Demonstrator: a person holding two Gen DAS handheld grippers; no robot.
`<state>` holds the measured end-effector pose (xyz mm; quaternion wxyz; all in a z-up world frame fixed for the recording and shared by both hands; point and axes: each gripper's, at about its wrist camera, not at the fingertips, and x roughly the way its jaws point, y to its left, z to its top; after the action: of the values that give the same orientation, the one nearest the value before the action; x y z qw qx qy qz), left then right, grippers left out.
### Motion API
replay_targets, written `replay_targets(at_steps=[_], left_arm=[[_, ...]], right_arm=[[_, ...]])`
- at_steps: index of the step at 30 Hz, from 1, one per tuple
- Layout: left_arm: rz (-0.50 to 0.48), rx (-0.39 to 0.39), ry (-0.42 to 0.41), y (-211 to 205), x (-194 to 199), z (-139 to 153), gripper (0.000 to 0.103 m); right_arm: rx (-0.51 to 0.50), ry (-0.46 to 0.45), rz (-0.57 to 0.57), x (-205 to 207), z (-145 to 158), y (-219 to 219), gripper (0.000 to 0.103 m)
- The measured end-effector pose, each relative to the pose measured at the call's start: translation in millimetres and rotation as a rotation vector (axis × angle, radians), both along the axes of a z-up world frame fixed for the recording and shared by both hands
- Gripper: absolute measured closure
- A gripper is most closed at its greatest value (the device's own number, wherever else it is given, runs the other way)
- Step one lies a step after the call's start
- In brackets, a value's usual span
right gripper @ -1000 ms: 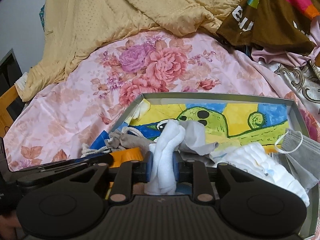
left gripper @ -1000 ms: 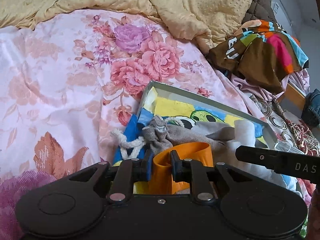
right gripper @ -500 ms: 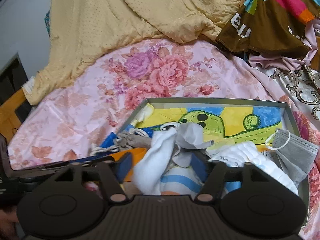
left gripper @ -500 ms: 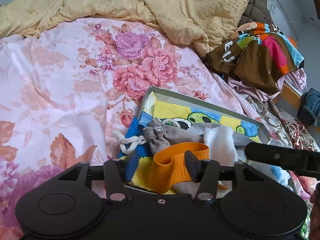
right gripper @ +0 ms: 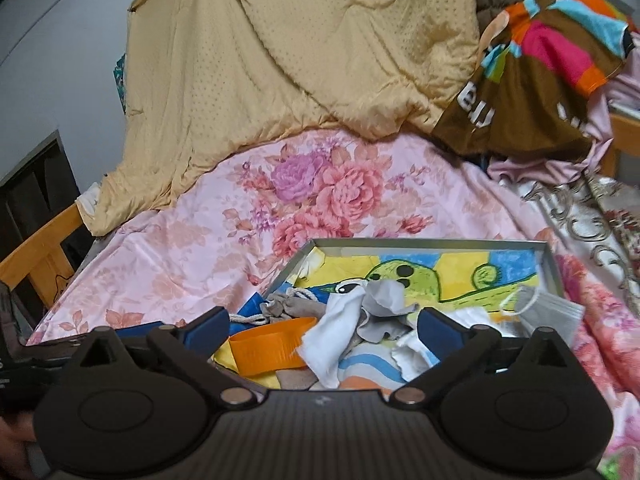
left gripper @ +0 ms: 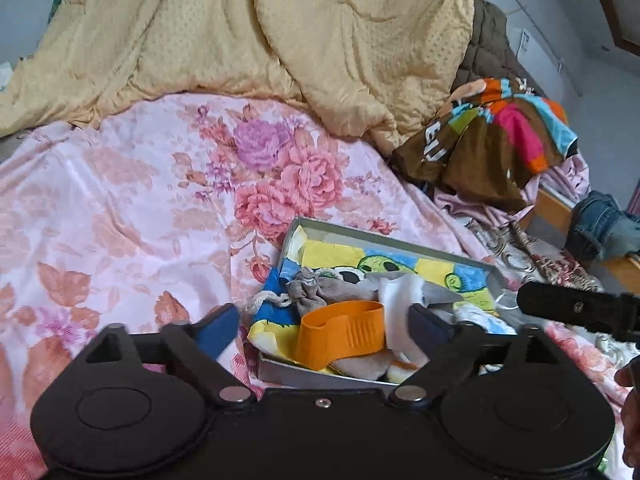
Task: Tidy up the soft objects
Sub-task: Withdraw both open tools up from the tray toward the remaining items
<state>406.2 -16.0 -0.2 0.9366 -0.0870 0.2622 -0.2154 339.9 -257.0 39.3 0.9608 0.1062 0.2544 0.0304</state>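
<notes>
We see a bed covered by a pink flowered sheet, with a yellow quilt bunched behind it and a brown striped cloth heaped at the right. On the sheet lies a shallow tray holding an orange band, a white sock and a grey mask. Our left gripper and right gripper hang above it, jaws spread wide, holding nothing.

Both wrist views look forward (and downward); sharing the tray.
</notes>
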Motion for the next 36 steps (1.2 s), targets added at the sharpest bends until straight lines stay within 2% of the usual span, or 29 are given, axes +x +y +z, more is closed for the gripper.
replay_targets(at_steps=[6, 16, 25, 36], left_arm=[[0.012, -0.015, -0.025, 13, -39, 17, 0.002], [-0.006, -0.015, -0.074, 21, -101, 36, 0.001], [-0.033, 0.002, -0.047, 25, -133, 30, 0.001], [-0.034, 0.025, 0.003, 39, -155, 11, 0.001]], right_arm=[[-0.031, -0.04, -0.021, -36, 8, 5, 0.0], [-0.074, -0.096, -0.034, -92, 22, 9, 0.0], [-0.11, -0.084, -0.056, -136, 17, 19, 0.0], [-0.122, -0.042, -0.035, -164, -2, 26, 0.0]])
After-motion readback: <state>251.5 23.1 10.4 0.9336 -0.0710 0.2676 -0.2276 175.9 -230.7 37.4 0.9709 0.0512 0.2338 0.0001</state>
